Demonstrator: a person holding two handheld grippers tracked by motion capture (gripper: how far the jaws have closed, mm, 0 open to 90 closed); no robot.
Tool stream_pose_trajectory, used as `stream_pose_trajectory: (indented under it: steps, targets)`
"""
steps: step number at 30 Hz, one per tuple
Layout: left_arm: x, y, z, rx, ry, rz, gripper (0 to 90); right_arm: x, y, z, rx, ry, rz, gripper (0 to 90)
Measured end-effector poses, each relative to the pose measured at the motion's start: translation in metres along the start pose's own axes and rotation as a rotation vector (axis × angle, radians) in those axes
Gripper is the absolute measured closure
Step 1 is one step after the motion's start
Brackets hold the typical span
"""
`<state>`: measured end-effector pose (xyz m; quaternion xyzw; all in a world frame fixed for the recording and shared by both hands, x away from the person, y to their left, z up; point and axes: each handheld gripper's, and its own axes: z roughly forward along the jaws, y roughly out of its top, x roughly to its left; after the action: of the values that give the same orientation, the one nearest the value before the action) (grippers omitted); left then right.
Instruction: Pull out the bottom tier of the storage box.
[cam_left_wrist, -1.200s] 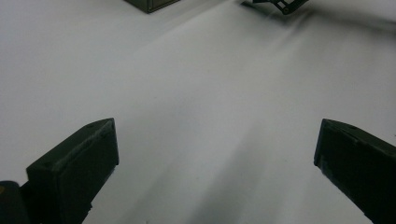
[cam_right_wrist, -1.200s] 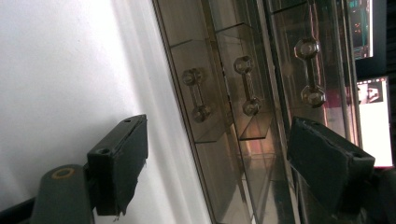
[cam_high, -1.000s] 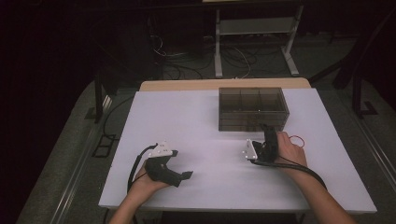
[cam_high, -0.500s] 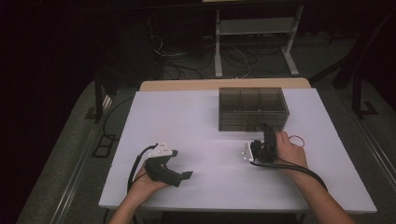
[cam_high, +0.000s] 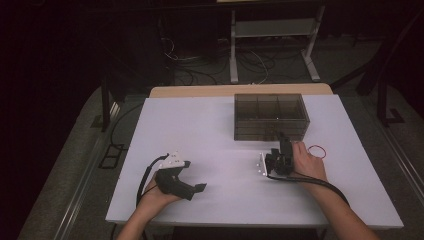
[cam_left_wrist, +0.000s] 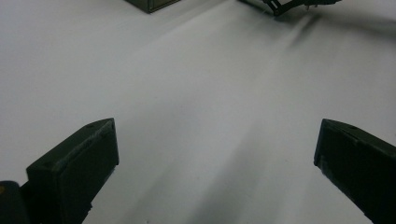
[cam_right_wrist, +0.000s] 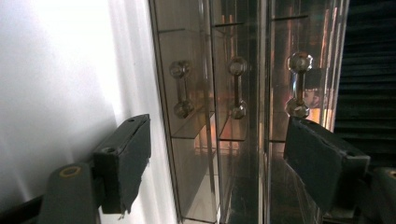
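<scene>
your right claw (cam_high: 281, 140) has crept up-frame to the drawer box (cam_high: 270, 116), released; a knob (cam_right_wrist: 299, 85) sits within reach.

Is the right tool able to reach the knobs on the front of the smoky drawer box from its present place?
Probably yes. The right tool is open and faces the drawer box from close by, its knobs straight ahead, with nothing between them.

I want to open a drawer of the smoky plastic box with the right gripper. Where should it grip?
Grip a handle on the box front, coming straight from the near side. The handles are slim bars standing proud; the right gripper, turned sideways, must close across one.
</scene>
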<state>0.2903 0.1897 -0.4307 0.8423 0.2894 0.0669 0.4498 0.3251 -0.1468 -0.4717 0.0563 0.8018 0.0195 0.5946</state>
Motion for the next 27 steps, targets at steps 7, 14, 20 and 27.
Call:
stream_pose_trajectory:
  steps: [7,14,20,27]
  targets:
    - [-0.0001,0.0000,0.0000,0.000,0.000,-0.002,0.0,0.0030,0.0037,0.0003,-0.011,-0.002,-0.004,31.0]
    - [-0.0005,0.0000,0.0002,-0.001,-0.001,-0.004,0.0,0.0060,0.0075,0.0019,-0.018,0.002,-0.006,40.6]
    - [-0.0002,0.0001,0.0002,0.001,-0.001,-0.002,0.0,0.0074,0.0080,0.0031,-0.018,-0.015,-0.014,46.9]
    - [-0.0003,0.0001,0.0003,0.000,-0.001,-0.004,0.0,0.0093,0.0080,0.0044,-0.014,-0.015,-0.018,52.4]
